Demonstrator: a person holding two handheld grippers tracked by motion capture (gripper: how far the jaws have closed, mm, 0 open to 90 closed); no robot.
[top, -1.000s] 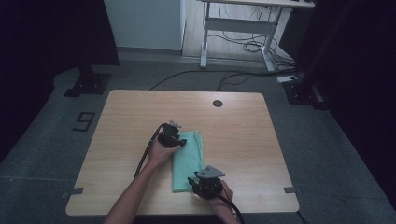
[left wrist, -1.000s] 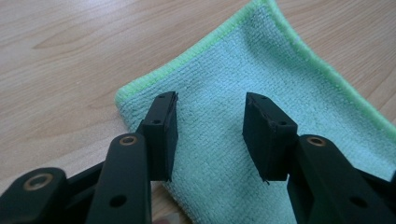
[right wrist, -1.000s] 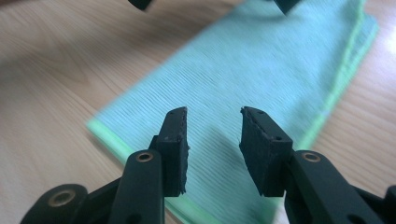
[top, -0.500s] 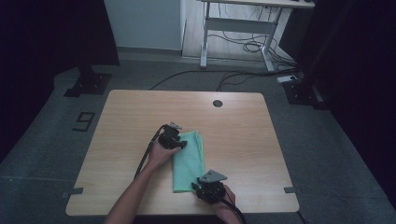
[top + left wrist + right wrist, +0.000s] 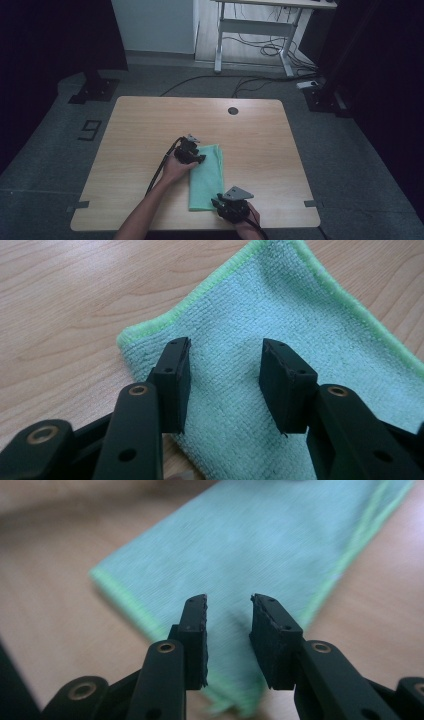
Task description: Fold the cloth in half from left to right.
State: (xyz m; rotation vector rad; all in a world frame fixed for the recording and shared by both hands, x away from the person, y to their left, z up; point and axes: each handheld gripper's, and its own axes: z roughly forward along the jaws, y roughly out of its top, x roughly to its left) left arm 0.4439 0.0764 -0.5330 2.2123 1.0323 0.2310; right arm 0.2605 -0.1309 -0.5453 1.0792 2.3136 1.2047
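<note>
cloth (image 5: 207, 177): green microfibre, folded into a long narrow strip, flat on the wooden table (image 5: 140, 125), near the front edge and a little right of centre; brighter green hem along its edges.
left gripper (image 5: 196, 155): at the far left corner of the strip; in the left gripper view, jaws apart with nothing between them, poised over the corner just inside the hem, probably placed there to pinch that corner for another fold.
right gripper (image 5: 218, 204): at the near end of the strip, close to the table's front edge; in the right gripper view, jaws parted and empty, aimed along the length of the cloth, near end just below the tips; picture blurred there, so contact with the fabric cannot be told.
layers: doubled hem lines along one long side in the right gripper view, suggesting stacked layers.
step in hand: likely lining up both ends, one gripper per end, so the strip can be lifted evenly.
risk: pinching only the top layer would open the fold.
</note>
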